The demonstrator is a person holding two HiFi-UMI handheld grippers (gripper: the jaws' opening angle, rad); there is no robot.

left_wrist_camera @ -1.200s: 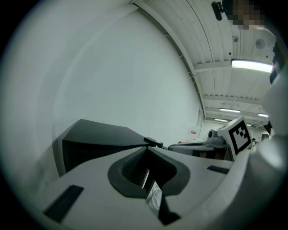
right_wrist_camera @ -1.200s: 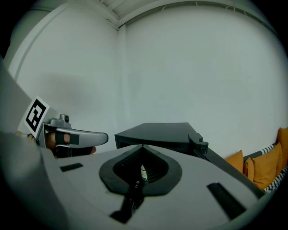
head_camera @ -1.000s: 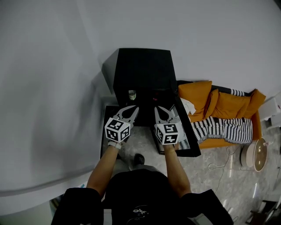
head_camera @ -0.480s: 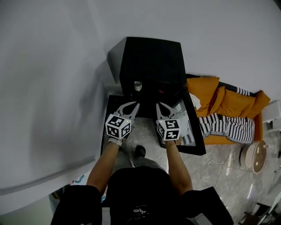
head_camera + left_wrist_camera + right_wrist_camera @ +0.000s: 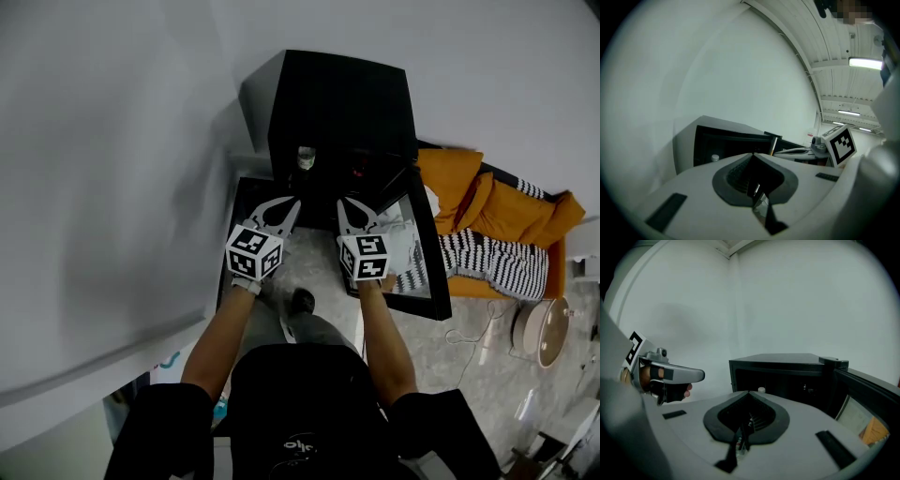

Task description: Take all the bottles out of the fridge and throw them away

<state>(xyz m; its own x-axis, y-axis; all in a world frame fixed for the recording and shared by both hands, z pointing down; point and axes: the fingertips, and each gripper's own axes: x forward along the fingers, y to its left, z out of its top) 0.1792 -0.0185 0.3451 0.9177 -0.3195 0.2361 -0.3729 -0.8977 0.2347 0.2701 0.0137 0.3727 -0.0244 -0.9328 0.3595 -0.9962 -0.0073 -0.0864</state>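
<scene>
A black mini fridge (image 5: 337, 103) stands against the white wall with its door (image 5: 424, 246) swung open to the right. One bottle with a pale cap (image 5: 306, 157) shows at the left of the dark interior. The cap also peeks over the jaws in the left gripper view (image 5: 715, 158) and the right gripper view (image 5: 761, 390). My left gripper (image 5: 286, 204) and right gripper (image 5: 349, 208) hover side by side in front of the opening, short of the bottle. Both are shut and hold nothing. The rest of the fridge's inside is too dark to read.
An orange sofa (image 5: 492, 208) with a striped blanket (image 5: 487, 264) sits right of the fridge door. A round pale object (image 5: 542, 330) and a cable lie on the marbled floor (image 5: 314, 267). The white wall (image 5: 112, 187) runs close along the left. My shoe (image 5: 302, 300) is below the grippers.
Both grippers have sunk a little and edged toward the fridge opening, still shut. The fridge now sits higher in the head view.
</scene>
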